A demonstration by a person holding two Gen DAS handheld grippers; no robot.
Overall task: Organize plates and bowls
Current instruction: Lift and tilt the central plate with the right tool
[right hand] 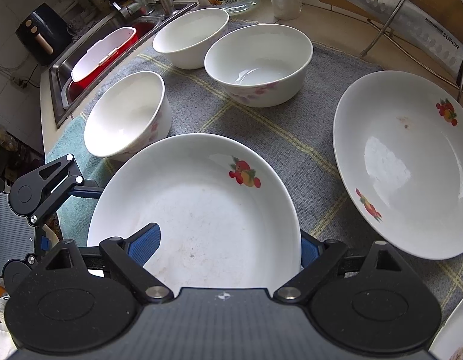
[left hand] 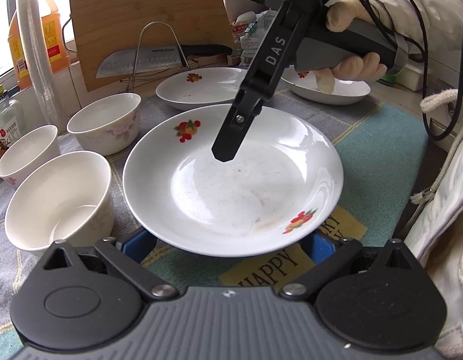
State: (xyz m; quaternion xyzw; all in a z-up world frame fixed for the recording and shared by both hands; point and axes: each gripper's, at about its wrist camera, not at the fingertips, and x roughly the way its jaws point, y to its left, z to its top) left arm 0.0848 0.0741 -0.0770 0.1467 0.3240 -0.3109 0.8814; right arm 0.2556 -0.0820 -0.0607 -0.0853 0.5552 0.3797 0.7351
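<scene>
Between my right hand-held gripper [right hand: 228, 247] pads, spread wide, sits the near plate's [right hand: 195, 210] rim, unpinched; my left hand-held gripper [left hand: 231, 247] brackets its other edge, grip unclear. Beyond, three bowls [right hand: 258, 60] and another plate [right hand: 405, 162] rest on the counter [right hand: 318, 60]. Risk: glazed rim slipping, plate striking neighbours

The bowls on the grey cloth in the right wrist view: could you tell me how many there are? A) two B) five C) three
C: three white bowls stand apart on the grey cloth, beyond the plate.
</scene>
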